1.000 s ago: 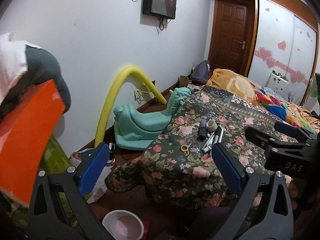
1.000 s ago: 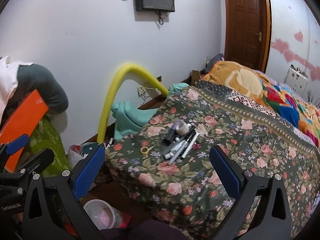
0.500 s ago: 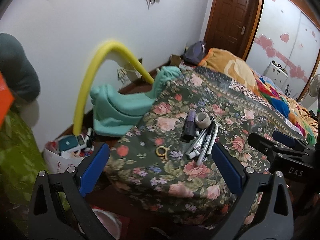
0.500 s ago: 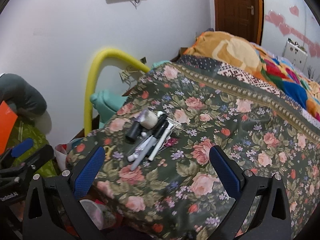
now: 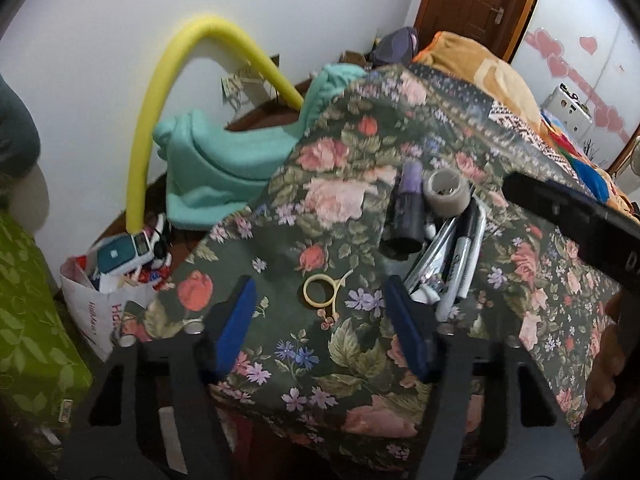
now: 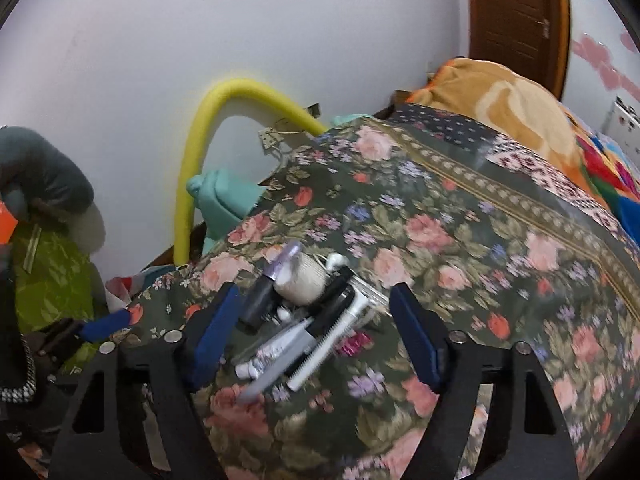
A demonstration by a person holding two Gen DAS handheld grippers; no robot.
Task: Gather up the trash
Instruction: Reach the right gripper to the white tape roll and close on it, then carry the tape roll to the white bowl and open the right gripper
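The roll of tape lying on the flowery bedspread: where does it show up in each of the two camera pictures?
Left wrist view: the roll of tape lies right of centre, upper half, beside the purple-capped tube.
Right wrist view: the same roll sits near the centre, between the tool's blue pads.
Shared landmark: the yellow foam tube arching against the wall.

A bedroom with a white wall [image 5: 100, 40] on the left and a brown wooden door [image 5: 476, 0] at the far end. A bed [image 5: 360, 360] under a dark floral cover fills the right. A yellow foam tube [image 5: 160, 92] arches against the wall above a teal plastic seat [image 5: 224, 164].
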